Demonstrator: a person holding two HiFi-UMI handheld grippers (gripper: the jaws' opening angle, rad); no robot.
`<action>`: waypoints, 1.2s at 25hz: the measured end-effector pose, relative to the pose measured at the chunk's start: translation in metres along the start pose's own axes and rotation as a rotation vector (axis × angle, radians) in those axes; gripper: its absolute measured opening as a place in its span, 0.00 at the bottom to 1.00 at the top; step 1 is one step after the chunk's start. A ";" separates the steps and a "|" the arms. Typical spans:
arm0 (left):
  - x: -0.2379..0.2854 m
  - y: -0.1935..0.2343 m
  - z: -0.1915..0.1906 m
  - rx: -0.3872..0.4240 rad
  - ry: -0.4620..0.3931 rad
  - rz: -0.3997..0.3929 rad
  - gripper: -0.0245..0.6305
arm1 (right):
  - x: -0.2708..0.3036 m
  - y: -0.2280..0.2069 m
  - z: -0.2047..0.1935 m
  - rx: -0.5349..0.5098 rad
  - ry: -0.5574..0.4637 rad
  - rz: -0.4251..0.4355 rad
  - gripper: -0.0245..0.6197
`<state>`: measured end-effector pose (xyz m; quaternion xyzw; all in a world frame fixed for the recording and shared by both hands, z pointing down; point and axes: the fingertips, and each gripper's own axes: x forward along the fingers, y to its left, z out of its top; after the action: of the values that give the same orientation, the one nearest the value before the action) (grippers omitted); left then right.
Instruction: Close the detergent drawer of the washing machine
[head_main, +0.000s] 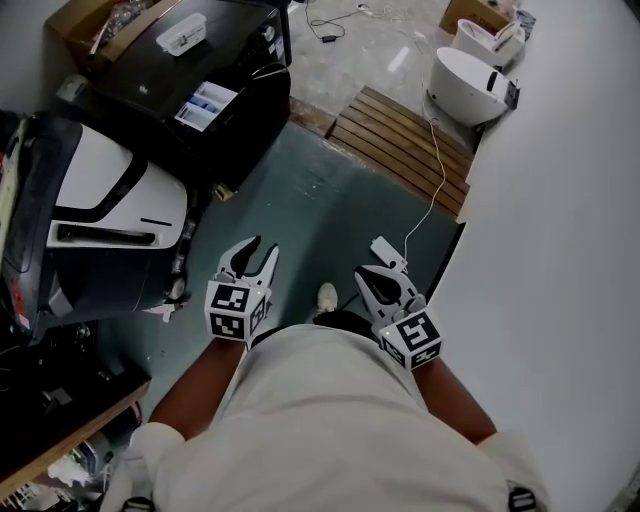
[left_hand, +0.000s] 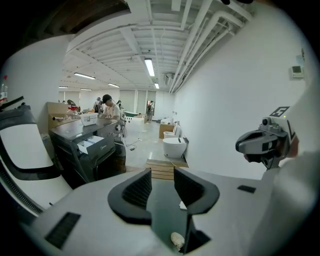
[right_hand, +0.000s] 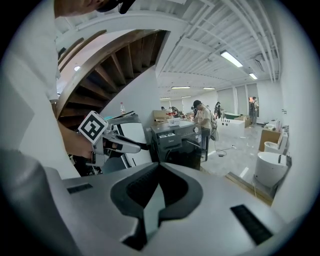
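My left gripper (left_hand: 162, 175) has its jaws spread with nothing between them; my right gripper (right_hand: 159, 167) has its tips pressed together, empty. Both hang over the floor (head_main: 330, 200), well apart from the washer (head_main: 240, 55), whose drawer (head_main: 207, 105) juts out open.
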<state>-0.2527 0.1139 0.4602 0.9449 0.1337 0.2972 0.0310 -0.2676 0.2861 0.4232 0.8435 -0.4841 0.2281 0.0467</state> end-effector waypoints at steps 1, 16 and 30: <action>0.008 -0.002 0.005 -0.008 -0.002 0.010 0.25 | -0.002 -0.010 -0.001 0.002 -0.001 0.008 0.05; 0.088 0.017 0.048 -0.084 -0.047 0.115 0.24 | 0.031 -0.099 0.023 -0.043 0.019 0.073 0.05; 0.182 0.101 0.081 -0.226 -0.058 0.212 0.24 | 0.126 -0.187 0.084 -0.128 0.096 0.155 0.05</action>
<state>-0.0398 0.0672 0.5083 0.9524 -0.0022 0.2846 0.1094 -0.0287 0.2589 0.4289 0.7870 -0.5586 0.2397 0.1058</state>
